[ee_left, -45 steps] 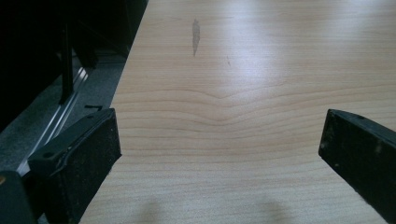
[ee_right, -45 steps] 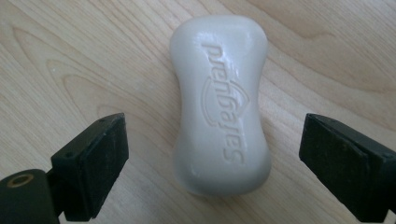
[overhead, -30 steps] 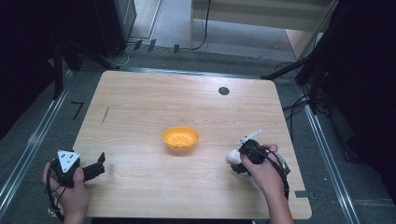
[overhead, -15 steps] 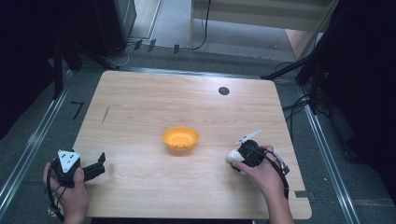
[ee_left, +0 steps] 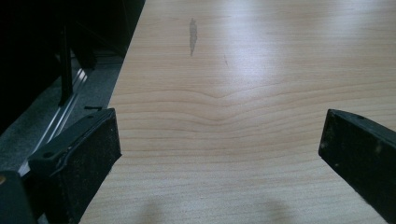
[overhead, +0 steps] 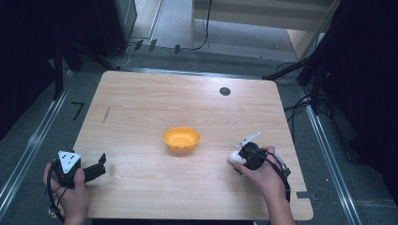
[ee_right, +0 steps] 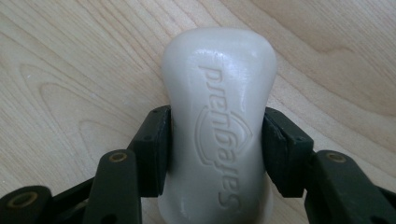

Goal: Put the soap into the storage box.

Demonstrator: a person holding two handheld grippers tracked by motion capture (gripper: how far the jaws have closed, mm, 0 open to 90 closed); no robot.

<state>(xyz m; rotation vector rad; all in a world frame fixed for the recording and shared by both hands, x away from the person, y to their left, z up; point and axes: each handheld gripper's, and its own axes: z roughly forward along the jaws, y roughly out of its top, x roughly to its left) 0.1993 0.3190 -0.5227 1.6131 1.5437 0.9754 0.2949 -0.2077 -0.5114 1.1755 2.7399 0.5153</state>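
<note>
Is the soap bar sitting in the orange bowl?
No: the soap bar lies on the table, clamped in the right hand-held gripper, apart from the orange bowl.

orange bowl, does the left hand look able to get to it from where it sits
Probably yes. Bare table lies between the left tongs, jaws open and empty, and the orange bowl. The right tongs, shut on the bar of soap, sit off to the bowl's other side.

The white soap bar (ee_right: 218,135) bears the embossed brand "Safeguard", seen upside down.
</note>
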